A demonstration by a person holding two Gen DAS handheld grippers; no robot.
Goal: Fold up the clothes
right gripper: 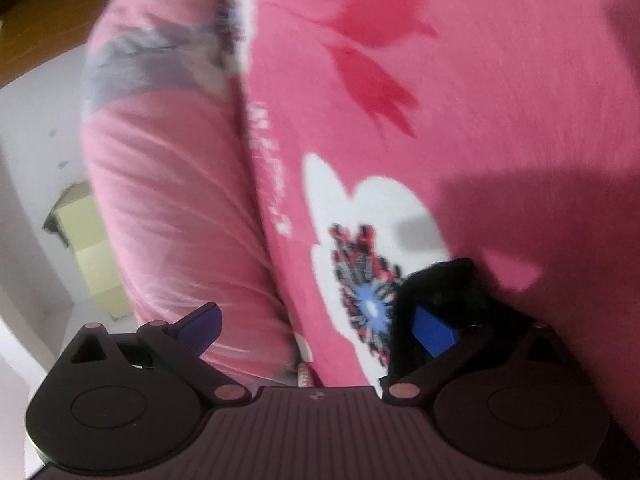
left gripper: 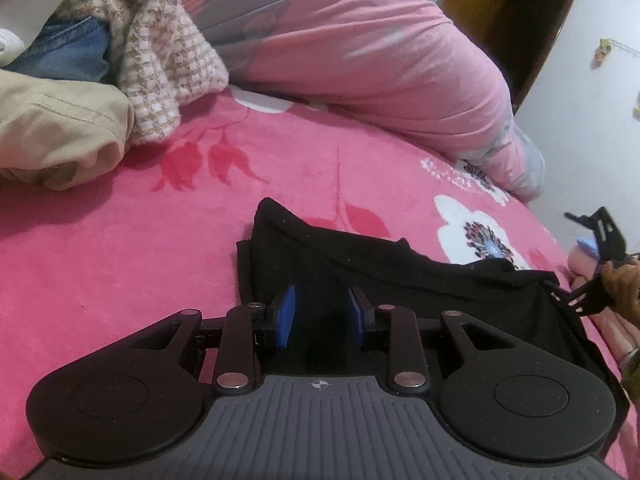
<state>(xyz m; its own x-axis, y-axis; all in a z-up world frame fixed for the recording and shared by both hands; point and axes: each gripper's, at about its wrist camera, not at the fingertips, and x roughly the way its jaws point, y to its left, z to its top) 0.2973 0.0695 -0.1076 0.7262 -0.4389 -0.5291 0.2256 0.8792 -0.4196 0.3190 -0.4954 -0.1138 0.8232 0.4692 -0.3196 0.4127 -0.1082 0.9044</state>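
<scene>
Nearest us, our left claw [left gripper: 322,314] hovers low over the black soft knit garment [left gripper: 400,280], its blue-padded fingers [left gripper: 285,314] parted by a moderate gap with only dark cloth behind them. We cannot make out any fold pinched between the pads, so we judge it to be holding nothing.

Our right claw [right gripper: 318,330] is spread wide. A bunch of the black cloth [right gripper: 444,280] drapes over its right blue pad [right gripper: 434,330], but the other finger stands well apart, so nothing is clamped.

The garment lies on the bright pink flowered bed cover [left gripper: 140,240], just ahead of the left claw. In the left view its long axis runs left to right across the bed. Its left end rises to a small peak pointing away from us, and its right end reaches the right claw [left gripper: 592,264], where it looks lifted.

It looks doubled over at least once, with a layered edge along the far side, but it is still slack and uneven. This would fit either a fold being laid or a bundle being opened out.

Farther off to the left, a heap of a beige cotton piece [left gripper: 60,132], a cream houndstooth woven piece [left gripper: 160,64] and blue denim [left gripper: 68,52] lies unfolded, so we judge much of the task is left. Behind lies a pale pink quilt [left gripper: 360,60].
</scene>
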